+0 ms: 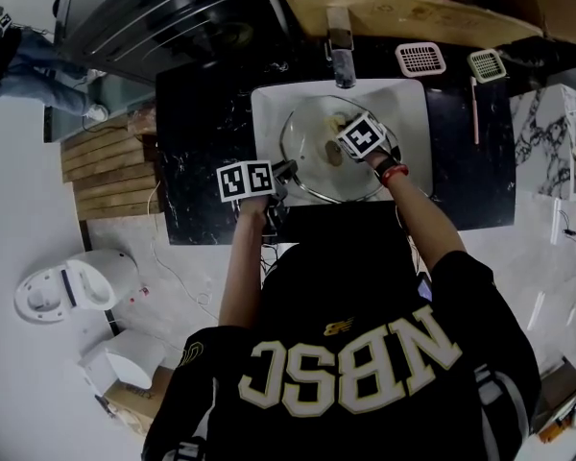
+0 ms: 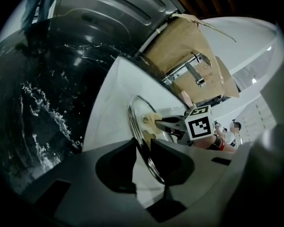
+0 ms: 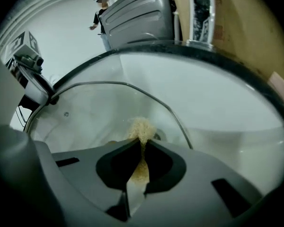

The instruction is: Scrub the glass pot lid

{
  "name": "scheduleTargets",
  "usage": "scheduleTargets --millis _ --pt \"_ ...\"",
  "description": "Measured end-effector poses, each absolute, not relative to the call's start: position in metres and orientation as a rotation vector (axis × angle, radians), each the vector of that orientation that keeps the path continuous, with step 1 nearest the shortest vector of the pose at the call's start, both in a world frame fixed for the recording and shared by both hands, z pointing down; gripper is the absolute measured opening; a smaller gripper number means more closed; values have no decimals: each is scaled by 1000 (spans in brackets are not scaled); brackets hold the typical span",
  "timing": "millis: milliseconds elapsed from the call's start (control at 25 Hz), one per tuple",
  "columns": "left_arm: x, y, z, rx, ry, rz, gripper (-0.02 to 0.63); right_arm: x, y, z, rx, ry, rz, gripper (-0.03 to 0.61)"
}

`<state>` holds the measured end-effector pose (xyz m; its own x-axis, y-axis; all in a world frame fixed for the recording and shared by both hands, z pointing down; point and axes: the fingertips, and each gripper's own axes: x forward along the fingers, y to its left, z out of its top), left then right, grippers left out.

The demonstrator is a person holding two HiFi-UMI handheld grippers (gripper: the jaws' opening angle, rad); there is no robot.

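A round glass pot lid (image 1: pixel 312 128) with a metal rim stands tilted in the white sink (image 1: pixel 269 104). My left gripper (image 1: pixel 290 171) is shut on the lid's near-left rim; in the left gripper view the rim (image 2: pixel 135 122) runs down between the jaws of that gripper (image 2: pixel 143 143). My right gripper (image 1: pixel 338 150) is over the middle of the lid, shut on a tan scrub pad (image 1: pixel 333 152). In the right gripper view the pad (image 3: pixel 141 129) sticks out past the gripper's (image 3: pixel 142 143) fingertips against the glass (image 3: pixel 99 108).
A faucet (image 1: pixel 341 51) stands behind the sink. Black marble counter (image 1: pixel 202 161) surrounds the basin. A pink strainer (image 1: pixel 420 59) and a pale one (image 1: pixel 486 64) lie at the back right. Cardboard (image 1: pixel 413 12) lies behind the faucet. A person (image 3: pixel 102 13) stands far off.
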<state>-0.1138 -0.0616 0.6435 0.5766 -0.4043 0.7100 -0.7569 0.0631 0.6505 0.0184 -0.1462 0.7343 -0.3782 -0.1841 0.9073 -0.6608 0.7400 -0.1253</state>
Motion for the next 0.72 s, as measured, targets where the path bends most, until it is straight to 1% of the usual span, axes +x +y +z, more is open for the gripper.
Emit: scheduleTargets --millis 120,280,400,600,720 --pt "-114 -61 643 1555 -1006 346 104 42 -146 734 663 -1902 576 28" --pt "-114 -62 643 1553 -1000 342 104 51 -111 737 616 -1860 641 26" --pt "-114 -62 643 1558 -996 336 104 57 -106 730 650 -1830 525 26" --pt "-114 -62 644 1562 -1002 341 104 38 -70 716 575 -1855 600 26" --pt "-114 -62 644 1564 -1005 347 104 13 -59 704 518 -1908 572 26"
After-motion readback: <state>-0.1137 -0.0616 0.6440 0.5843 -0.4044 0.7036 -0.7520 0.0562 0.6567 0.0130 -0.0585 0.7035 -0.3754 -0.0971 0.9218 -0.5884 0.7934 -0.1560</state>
